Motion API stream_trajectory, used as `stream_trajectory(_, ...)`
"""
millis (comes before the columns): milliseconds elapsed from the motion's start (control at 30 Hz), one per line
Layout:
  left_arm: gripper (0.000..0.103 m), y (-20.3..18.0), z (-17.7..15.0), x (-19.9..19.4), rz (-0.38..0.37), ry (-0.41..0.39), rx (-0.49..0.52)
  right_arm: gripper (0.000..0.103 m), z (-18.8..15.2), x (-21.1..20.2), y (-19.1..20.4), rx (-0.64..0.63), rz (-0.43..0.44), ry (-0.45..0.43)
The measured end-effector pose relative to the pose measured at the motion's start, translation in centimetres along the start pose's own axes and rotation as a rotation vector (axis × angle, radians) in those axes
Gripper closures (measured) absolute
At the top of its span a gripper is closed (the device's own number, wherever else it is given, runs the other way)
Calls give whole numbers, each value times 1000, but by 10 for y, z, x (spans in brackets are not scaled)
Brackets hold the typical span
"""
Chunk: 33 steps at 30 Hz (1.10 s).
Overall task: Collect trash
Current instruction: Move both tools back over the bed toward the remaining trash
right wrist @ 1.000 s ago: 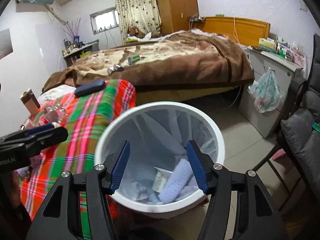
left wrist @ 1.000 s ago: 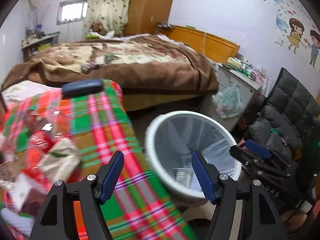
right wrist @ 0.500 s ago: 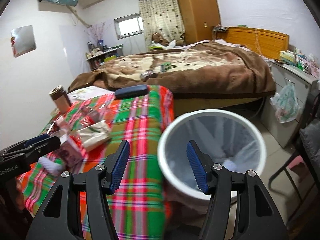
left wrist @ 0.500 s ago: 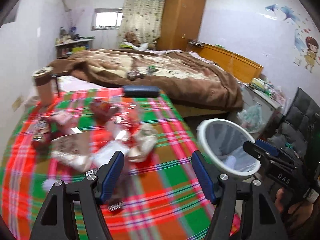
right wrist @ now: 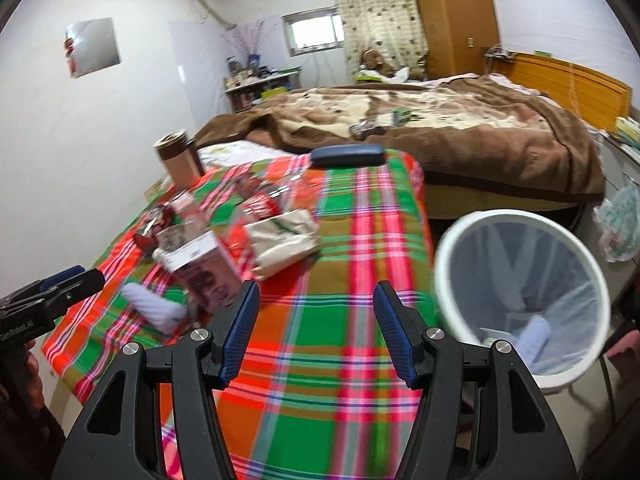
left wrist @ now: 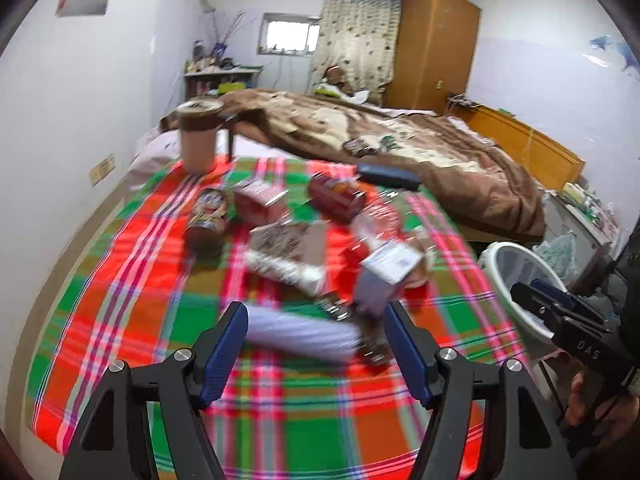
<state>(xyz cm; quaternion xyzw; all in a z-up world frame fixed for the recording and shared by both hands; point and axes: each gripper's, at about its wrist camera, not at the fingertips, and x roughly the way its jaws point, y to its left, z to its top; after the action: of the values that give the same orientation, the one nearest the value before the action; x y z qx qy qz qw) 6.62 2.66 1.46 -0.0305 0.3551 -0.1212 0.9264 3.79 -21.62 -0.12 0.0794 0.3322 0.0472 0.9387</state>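
Both of my grippers gape with nothing between their ribbed blue pads; the left gripper (left wrist: 312,346), which faced the bin a second ago, now faces the plaid cloth (left wrist: 132,280), a pale ridged roll (left wrist: 300,334) just beyond its tips. Crumpled wrappers and cartons (left wrist: 292,252) litter the cloth; the right gripper (right wrist: 316,330) has swung that way too. Beside the table, the round white mesh bin (right wrist: 520,296) holds a similar roll and paper scraps.

White-walled bedroom (left wrist: 120,80), bed (left wrist: 420,152), wooden wardrobe (left wrist: 434,48)
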Motion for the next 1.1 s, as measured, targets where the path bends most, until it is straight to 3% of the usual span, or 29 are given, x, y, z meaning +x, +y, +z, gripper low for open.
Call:
stream_trajectory(300, 33, 42, -19, 17, 31, 59, -99, 42, 1, 22, 32, -40, 104, 23)
stream_trajectory(567, 31, 48, -20, 43, -41, 117, -145, 41, 12, 41, 59, -130, 147, 53)
stream_trajectory(967, 31, 55, -14, 55, -25, 134, -192, 41, 15, 76, 76, -193, 150, 130)
stream_trajectory(1100, 31, 56, -13, 58, -18, 138, -216, 41, 16, 83, 78, -205, 116, 155)
